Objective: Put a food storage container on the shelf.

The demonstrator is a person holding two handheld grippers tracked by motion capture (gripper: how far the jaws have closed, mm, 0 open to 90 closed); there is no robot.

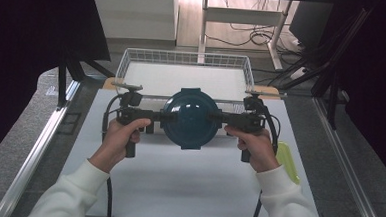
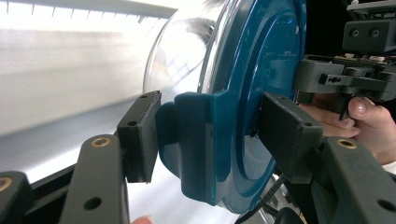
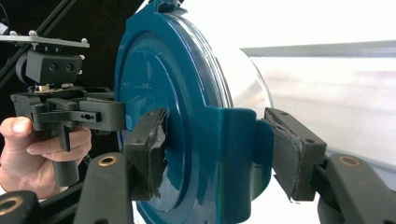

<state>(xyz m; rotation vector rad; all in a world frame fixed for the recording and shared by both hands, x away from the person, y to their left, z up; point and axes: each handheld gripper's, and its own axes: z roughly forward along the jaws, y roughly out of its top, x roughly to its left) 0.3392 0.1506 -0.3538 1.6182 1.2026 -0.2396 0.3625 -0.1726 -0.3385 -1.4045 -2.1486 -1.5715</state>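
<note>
You are working over a white table [image 1: 177, 188] with grey floor to either side, dark curtains left and right, and cables trailing on the far floor. At the table's far edge a white wire basket [image 1: 126, 60] is sitting; what it is holding is hard to make out. A yellow-green item [image 1: 288, 161] is lying at the right, partly hidden by your right sleeve. You are holding a teal-lidded clear bowl [image 1: 189, 119] above mid-table: your left gripper [image 1: 156, 117] is clamping its left lid tab and your right gripper [image 1: 221, 119] its right tab, jaws about half open.
</note>
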